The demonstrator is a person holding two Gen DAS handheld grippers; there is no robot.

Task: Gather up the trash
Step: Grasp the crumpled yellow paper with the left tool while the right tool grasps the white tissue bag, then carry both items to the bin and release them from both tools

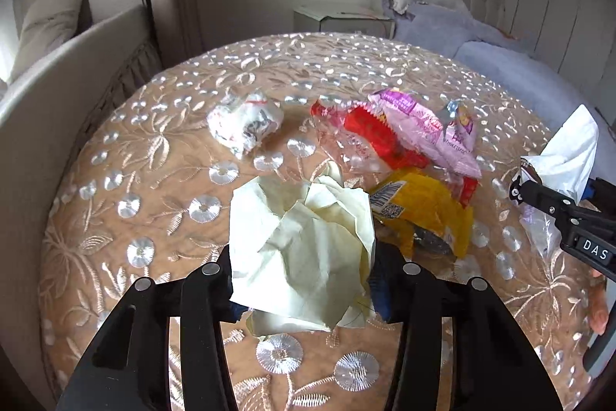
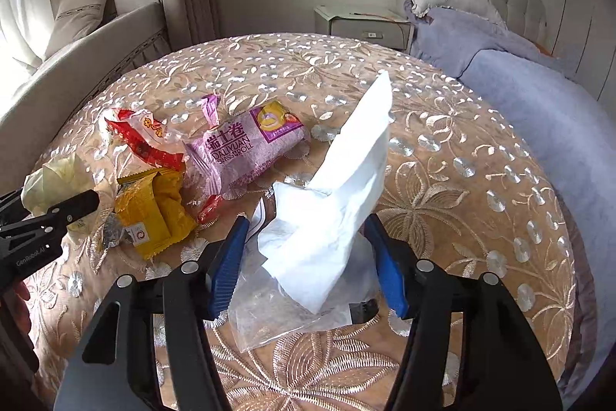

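The left gripper had its fingers clamped on a crumpled pale yellow paper, which bulged out above and below the grip and hid most of the blue pads. The right gripper had its blue-padded fingers set fairly wide, with a white tissue between them; the tissue stood up in a tall fold, and whether the pads actually pressed it could not be told. Under the tissue lay a clear plastic bag, flat on the surface, a round top under an embroidered gold cloth.

Just beyond the yellow paper lay a yellow wrapper, torn open, touching a red wrapper and a pink Swiss-roll packet that overlapped it. A crumpled white wrapper sat apart, further left on the cloth. Behind the surface stood a bed with a lavender blanket, and a nightstand beside it.
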